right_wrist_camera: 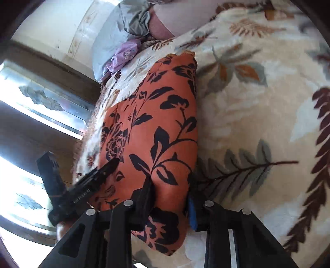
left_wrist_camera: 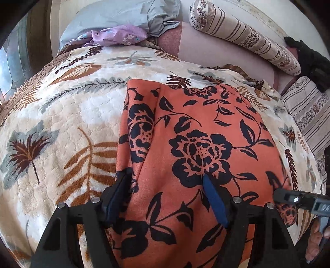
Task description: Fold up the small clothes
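Right now I see the orange garment (left_wrist_camera: pixel 198 144) with its black flower print lying folded on the leaf-patterned blanket (left_wrist_camera: pixel 61 123) that covers the bed. Its left portion is turned over, making a narrower strip along that side.

My left tool (left_wrist_camera: pixel 167 181) is down at the near edge of the garment, its two fingers spread wide apart. The left finger (left_wrist_camera: pixel 119 191) sits at the garment's left border and the blue-padded right finger (left_wrist_camera: pixel 214 198) rests on the cloth near the big printed rose. Nothing is pinched between them.

My right tool (right_wrist_camera: pixel 171 191) is at the garment's (right_wrist_camera: pixel 160 123) near right corner. Its fingers stand on either side of a bulge of orange cloth, the blue pad (right_wrist_camera: pixel 192 212) on the blanket (right_wrist_camera: pixel 257 103) side. They look closed on that fold, though the view there is blurred, so I cannot be fully sure the cloth is gripped. From this view the left tool (right_wrist_camera: pixel 107 167) shows as a dark shape lying on the garment.

Further back, a grey pillow (left_wrist_camera: pixel 123 18) and a purple flowered cloth (left_wrist_camera: pixel 119 37) lie at the head of the bed, and a striped bolster (left_wrist_camera: pixel 243 35) lies to the right.
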Demonstrator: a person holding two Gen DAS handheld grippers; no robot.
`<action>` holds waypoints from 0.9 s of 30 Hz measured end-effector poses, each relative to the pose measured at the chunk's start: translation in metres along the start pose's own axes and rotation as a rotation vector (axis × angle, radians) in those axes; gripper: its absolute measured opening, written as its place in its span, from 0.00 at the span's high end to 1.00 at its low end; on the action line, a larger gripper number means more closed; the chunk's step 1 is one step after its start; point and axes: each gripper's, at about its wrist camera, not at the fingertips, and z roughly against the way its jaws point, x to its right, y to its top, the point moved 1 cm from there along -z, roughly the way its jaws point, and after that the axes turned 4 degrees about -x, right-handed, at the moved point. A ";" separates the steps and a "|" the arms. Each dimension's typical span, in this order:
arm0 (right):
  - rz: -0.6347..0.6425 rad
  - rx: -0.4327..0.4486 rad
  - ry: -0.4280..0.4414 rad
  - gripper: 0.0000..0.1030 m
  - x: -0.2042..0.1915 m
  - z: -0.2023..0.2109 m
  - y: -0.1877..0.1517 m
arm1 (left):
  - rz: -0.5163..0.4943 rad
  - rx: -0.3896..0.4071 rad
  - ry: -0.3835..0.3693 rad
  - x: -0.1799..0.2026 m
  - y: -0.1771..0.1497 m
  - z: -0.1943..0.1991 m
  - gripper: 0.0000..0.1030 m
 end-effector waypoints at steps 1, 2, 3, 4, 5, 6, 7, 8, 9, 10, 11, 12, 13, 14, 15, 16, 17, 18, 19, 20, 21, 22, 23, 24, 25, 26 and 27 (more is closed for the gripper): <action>-0.017 -0.032 0.009 0.69 0.006 -0.010 -0.001 | -0.017 0.002 0.016 0.004 0.001 -0.001 0.27; -0.063 -0.019 0.066 0.66 0.014 -0.008 0.001 | -0.028 0.010 0.027 0.008 -0.001 0.001 0.26; -0.110 -0.027 0.127 0.57 0.020 -0.004 0.005 | -0.028 0.012 0.027 0.010 -0.003 0.004 0.26; -0.150 -0.018 0.176 0.42 0.026 0.003 0.009 | -0.020 0.011 0.018 0.009 -0.004 0.005 0.26; -0.182 0.026 0.218 0.36 0.030 0.012 0.014 | -0.013 0.009 0.010 0.008 -0.004 0.006 0.26; -0.207 0.077 0.251 0.27 0.034 0.022 0.021 | -0.009 0.008 0.004 0.007 -0.004 0.006 0.26; -0.227 0.110 0.278 0.20 0.038 0.027 0.029 | -0.009 0.008 0.004 0.006 -0.004 0.006 0.26; -0.248 0.120 0.302 0.17 0.041 0.026 0.038 | -0.011 0.008 0.007 0.006 -0.004 0.006 0.26; -0.274 0.101 0.324 0.14 0.046 0.017 0.049 | -0.013 0.009 0.009 0.006 -0.004 0.006 0.26; -0.304 0.059 0.341 0.14 0.050 0.003 0.059 | -0.013 0.008 0.009 0.005 -0.004 0.006 0.26; -0.335 0.009 0.342 0.14 0.055 -0.016 0.068 | -0.013 0.007 0.006 0.004 -0.003 0.006 0.26; -0.354 -0.036 0.313 0.23 0.058 -0.032 0.073 | -0.012 0.006 0.003 0.004 -0.004 0.006 0.26; -0.322 -0.050 0.281 0.62 0.046 -0.036 0.076 | -0.009 0.006 0.001 0.003 -0.004 0.007 0.26; -0.229 -0.013 0.196 0.62 0.027 -0.027 0.078 | -0.004 0.006 -0.004 0.002 -0.004 0.008 0.26; -0.108 0.038 0.102 0.66 0.004 -0.013 0.076 | 0.002 0.005 -0.009 0.001 -0.005 0.008 0.26; -0.030 0.074 0.023 0.67 -0.013 -0.006 0.072 | 0.004 0.005 -0.017 0.000 -0.005 0.009 0.26; 0.000 0.074 -0.045 0.67 -0.017 -0.010 0.070 | 0.003 0.003 -0.021 0.000 -0.005 0.008 0.26; -0.010 0.028 -0.087 0.67 -0.011 -0.024 0.071 | 0.000 0.001 -0.025 0.000 -0.004 0.008 0.26; -0.070 0.011 -0.056 0.65 0.003 -0.032 0.072 | -0.005 0.001 -0.020 0.002 -0.004 0.007 0.26; -0.136 0.022 0.007 0.62 0.012 -0.030 0.074 | -0.008 0.002 -0.014 0.003 -0.003 0.007 0.26; -0.177 0.038 0.059 0.53 0.016 -0.025 0.076 | -0.006 0.002 -0.018 0.002 -0.004 0.008 0.26; -0.208 0.060 0.099 0.44 0.019 -0.018 0.077 | -0.003 0.003 -0.023 0.002 -0.004 0.008 0.26; -0.233 0.083 0.155 0.37 0.020 -0.012 0.080 | -0.001 0.001 -0.028 0.001 -0.004 0.008 0.26; -0.247 0.106 0.202 0.27 0.021 -0.007 0.083 | 0.000 0.000 -0.031 0.001 -0.004 0.008 0.26; -0.255 0.125 0.231 0.21 0.022 -0.007 0.089 | 0.001 0.000 -0.031 0.001 -0.004 0.008 0.26; -0.260 0.135 0.247 0.18 0.023 -0.009 0.098 | 0.000 -0.001 -0.029 0.002 -0.004 0.008 0.26; -0.270 0.126 0.254 0.14 0.027 -0.016 0.106 | 0.000 -0.001 -0.027 0.002 -0.003 0.008 0.26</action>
